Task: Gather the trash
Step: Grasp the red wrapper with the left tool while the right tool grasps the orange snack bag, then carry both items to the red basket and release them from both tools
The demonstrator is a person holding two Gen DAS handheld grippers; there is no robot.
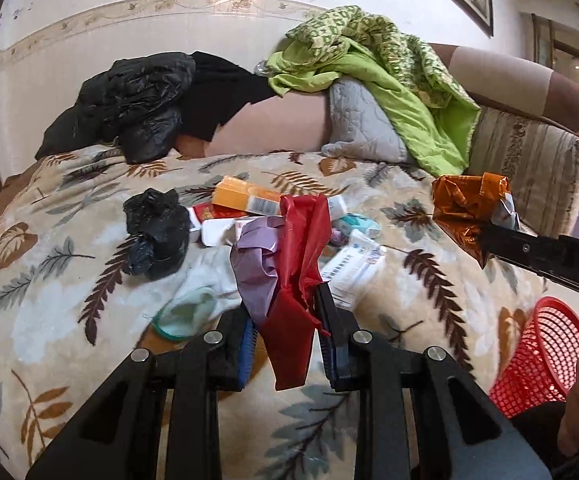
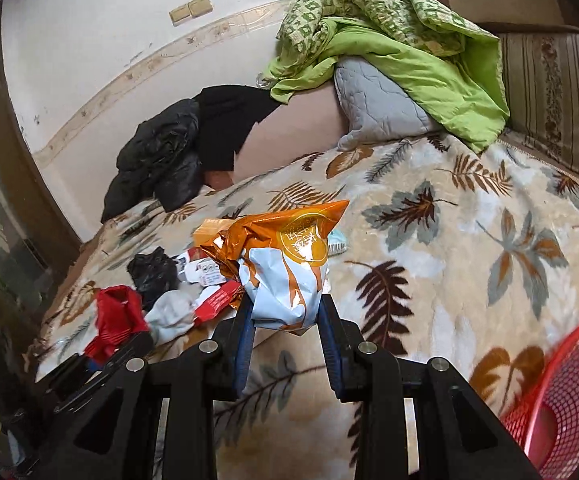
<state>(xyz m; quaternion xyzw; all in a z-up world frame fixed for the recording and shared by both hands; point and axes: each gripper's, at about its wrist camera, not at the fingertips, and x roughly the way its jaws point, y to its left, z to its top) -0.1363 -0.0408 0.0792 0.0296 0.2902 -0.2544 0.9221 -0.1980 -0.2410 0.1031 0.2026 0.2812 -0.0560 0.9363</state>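
Note:
My left gripper [image 1: 285,312] is shut on a red and purple plastic bag [image 1: 289,264] and holds it above the leaf-patterned blanket [image 1: 49,272]. My right gripper [image 2: 285,316] is shut on an orange and pale-blue snack bag [image 2: 285,264], lifted off the bed; it also shows in the left wrist view [image 1: 465,204]. More trash lies on the blanket: a crumpled black bag [image 1: 157,232], an orange box [image 1: 245,196], red and white cartons [image 1: 213,220] and a white packet [image 1: 353,260]. The red bag also shows in the right wrist view [image 2: 115,316].
A red mesh basket [image 1: 537,356] stands at the bed's right edge, seen also in the right wrist view [image 2: 569,396]. A black jacket [image 1: 129,100], a grey pillow [image 1: 361,124] and a green quilt [image 1: 389,68] lie at the back. A white sock [image 1: 197,292] lies near my left fingers.

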